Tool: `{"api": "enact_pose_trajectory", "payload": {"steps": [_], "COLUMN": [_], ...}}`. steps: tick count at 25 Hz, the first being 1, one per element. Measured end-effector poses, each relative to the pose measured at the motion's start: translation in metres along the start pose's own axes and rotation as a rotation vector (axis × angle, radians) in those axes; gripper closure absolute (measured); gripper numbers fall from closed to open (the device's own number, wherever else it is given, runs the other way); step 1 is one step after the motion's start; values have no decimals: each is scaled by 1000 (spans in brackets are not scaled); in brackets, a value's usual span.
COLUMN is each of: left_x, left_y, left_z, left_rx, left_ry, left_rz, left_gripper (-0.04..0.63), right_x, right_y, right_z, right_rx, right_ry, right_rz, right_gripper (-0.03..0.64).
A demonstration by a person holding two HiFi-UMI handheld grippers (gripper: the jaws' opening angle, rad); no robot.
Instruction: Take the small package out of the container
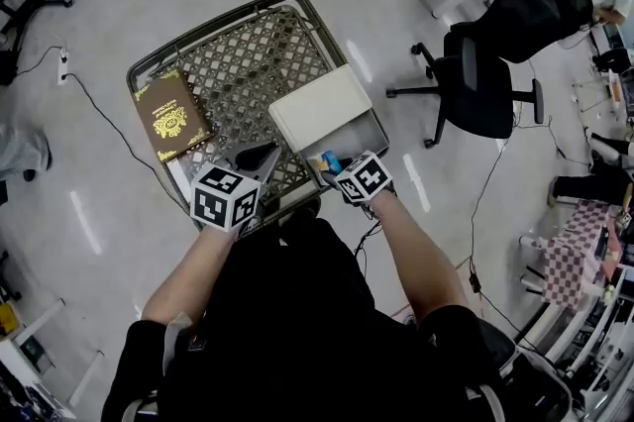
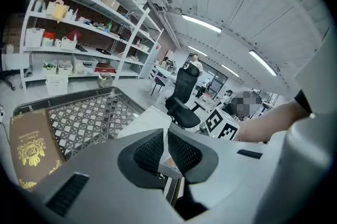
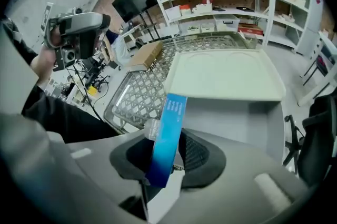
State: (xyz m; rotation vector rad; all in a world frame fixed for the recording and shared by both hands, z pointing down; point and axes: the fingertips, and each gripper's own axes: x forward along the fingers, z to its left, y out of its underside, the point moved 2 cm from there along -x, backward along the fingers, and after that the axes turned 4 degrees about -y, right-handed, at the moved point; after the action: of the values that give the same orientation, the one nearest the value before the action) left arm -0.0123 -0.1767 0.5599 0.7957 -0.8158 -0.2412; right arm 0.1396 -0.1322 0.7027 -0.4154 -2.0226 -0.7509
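The right gripper (image 3: 168, 150) is clamped on the package (image 3: 169, 128), a slim blue packet held upright between the pads at the open 6 o'clock end of the container (image 3: 237, 115). The container's 12 o'clock part is covered by a lid (image 3: 224, 74). The left gripper (image 2: 167, 150) is held with its jaws together and nothing between them, at the 6 o'clock edge of the cart (image 1: 248, 53). In the head view the container is seen at the cart's 4 o'clock corner, and a book (image 1: 170, 113) is laid at 9 o'clock.
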Motion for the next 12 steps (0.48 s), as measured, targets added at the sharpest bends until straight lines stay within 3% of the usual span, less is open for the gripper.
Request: {"api": "enact_pose_trajectory", "payload": {"steps": [7,12], "left_x": [-4,-9], "left_y": [2,1], "left_z": [4,0], "left_rx": [-4,10], "left_ry": [7,7], "left_rz": [4,-10], "left_gripper": [563,565], "right_x": [-8,-42], "right_y": [-2,-16], "right_z": [-13,-16], "right_rx": [55,90], "right_ry": [93,113], "right_rz": [-43,-148], "right_gripper": [525,528]}}
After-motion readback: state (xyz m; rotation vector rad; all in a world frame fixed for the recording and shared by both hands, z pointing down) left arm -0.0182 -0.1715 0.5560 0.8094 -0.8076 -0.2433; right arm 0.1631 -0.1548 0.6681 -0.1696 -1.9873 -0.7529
